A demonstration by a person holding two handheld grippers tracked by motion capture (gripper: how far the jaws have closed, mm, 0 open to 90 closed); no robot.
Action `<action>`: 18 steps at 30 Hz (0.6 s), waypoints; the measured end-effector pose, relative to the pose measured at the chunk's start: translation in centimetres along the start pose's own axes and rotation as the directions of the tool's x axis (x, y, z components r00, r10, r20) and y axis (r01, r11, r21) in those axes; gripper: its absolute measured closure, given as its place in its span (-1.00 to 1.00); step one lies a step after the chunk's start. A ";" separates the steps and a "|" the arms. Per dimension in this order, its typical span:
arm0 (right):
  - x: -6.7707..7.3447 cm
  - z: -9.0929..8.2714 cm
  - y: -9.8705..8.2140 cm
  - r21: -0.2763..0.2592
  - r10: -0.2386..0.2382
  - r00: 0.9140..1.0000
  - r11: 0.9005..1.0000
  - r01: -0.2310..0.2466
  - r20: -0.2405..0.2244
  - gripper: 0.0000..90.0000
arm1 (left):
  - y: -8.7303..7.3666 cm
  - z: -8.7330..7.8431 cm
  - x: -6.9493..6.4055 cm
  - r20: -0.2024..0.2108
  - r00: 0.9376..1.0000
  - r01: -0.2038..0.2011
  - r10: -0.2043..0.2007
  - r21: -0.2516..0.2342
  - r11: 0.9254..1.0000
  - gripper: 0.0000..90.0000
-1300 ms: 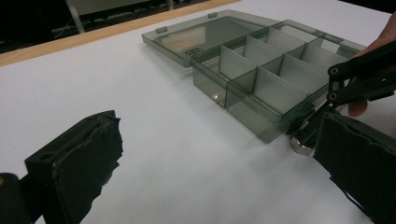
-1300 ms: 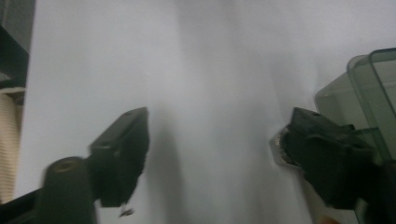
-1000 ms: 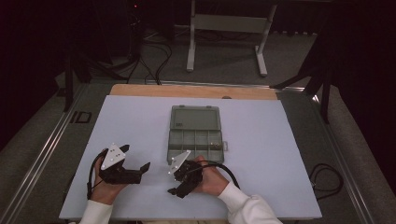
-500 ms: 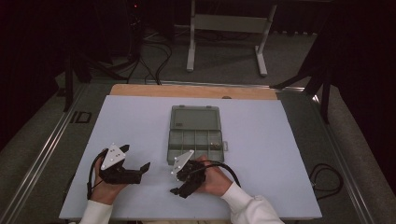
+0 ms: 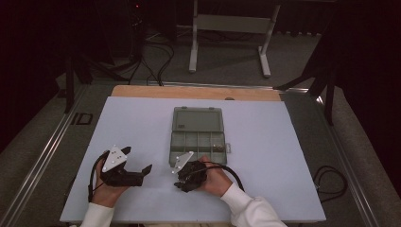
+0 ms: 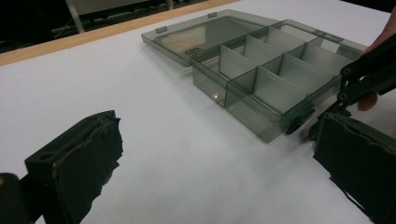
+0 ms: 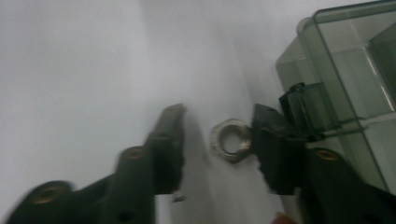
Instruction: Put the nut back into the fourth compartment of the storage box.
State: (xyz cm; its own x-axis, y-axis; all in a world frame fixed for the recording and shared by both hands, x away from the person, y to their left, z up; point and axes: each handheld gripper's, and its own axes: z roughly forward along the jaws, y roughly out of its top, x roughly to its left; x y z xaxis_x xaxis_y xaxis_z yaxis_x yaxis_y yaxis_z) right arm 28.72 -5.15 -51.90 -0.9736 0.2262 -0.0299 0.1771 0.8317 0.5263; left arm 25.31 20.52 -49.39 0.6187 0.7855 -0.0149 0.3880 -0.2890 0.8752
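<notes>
Work in hand: you are picking up a loose metal nut (image 7: 230, 140) from the white bench (image 5: 137, 123) and, by the look of it, moving it into the grey organiser box (image 5: 197, 137) that is lying open just beyond your hands

Nut: it is lying flat on the bench between the jaws of your right claw (image 7: 217, 137), just beside the near corner of the box; one jaw is touching its edge, the other is standing a little apart from it

Right claw: its jaws have just been closing around the nut, but they are not yet pressing on it from both sides, so you are not gripping it at this moment

Left claw (image 6: 215, 163): you are holding it wide open with nothing between the jaws, resting low over the bench, aimed toward the box

Box: its lid is already folded back flat; in the high view some small dark parts (image 5: 218, 147) are sitting in a compartment at the near right

Done: the box is open and the claw is placed around the nut

Left: finishing the squeeze, lifting the nut, carrying it over the box wall and dropping it into a compartment
</notes>
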 end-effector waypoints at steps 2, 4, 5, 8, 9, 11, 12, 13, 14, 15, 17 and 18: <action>-0.2 -0.1 0.0 0.000 0.027 1.000 1.000 -0.027 -0.006 0.36 | 0.0 0.0 0.0 0.001 1.000 -0.001 0.001 0.000 1.000 -0.97; -0.3 0.0 0.0 0.012 0.033 0.999 0.999 -0.033 -0.005 0.37 | 0.0 0.0 0.0 0.001 1.000 -0.002 0.002 0.000 1.000 -0.97; -0.4 0.1 0.0 0.012 0.043 0.999 0.999 -0.043 -0.006 0.37 | 0.0 0.0 0.0 0.001 1.000 -0.002 0.002 0.001 1.000 -0.97; -0.6 0.1 0.0 0.017 0.068 0.997 0.998 -0.068 -0.019 0.40 | 0.0 0.0 0.0 0.002 1.000 -0.001 0.001 0.000 1.000 -0.97; -0.7 0.1 0.0 0.023 0.071 0.997 0.997 -0.070 -0.016 0.43 | 0.0 0.0 0.0 0.003 1.000 -0.002 0.002 0.002 1.000 -0.97; -0.7 0.1 0.0 0.025 0.083 0.996 0.996 -0.082 -0.016 0.48 | 0.0 0.0 0.0 0.004 1.000 -0.002 0.002 0.002 1.000 -0.97; -0.8 0.1 0.1 0.027 0.091 0.996 0.995 -0.091 -0.012 0.52 | 0.0 0.0 0.0 0.004 1.000 -0.002 0.002 0.001 1.000 -0.97; -0.9 0.1 0.1 0.029 0.100 0.995 0.995 -0.100 -0.015 0.54 | 0.0 0.0 0.0 0.003 1.000 -0.001 0.001 0.001 1.000 -0.97; -0.9 0.1 0.1 0.033 0.102 0.995 0.994 -0.101 -0.014 0.54 | 0.0 0.0 0.0 0.003 1.000 -0.001 0.001 0.002 1.000 -0.97; -0.9 0.1 0.2 0.039 0.093 0.996 0.995 -0.092 -0.010 0.55 | 0.0 0.0 0.0 0.003 1.000 -0.001 0.001 0.002 1.000 -0.97; -0.8 0.0 0.3 0.050 0.079 0.997 0.996 -0.079 -0.001 0.55 | 0.0 0.0 0.0 0.003 1.000 0.001 -0.001 0.001 1.000 -0.97; -0.8 0.0 0.3 0.050 0.079 0.997 0.996 -0.079 -0.001 0.55 | 0.0 0.0 0.0 0.003 1.000 0.001 -0.001 0.001 1.000 -0.97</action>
State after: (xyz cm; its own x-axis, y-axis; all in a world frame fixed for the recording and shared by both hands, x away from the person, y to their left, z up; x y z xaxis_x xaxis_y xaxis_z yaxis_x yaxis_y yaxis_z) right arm 29.52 -5.06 -51.77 -0.9568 0.2903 0.0129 0.2600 0.8355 0.4841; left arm 25.32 20.54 -49.38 0.6202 0.7843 -0.0166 0.3889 -0.2891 0.8747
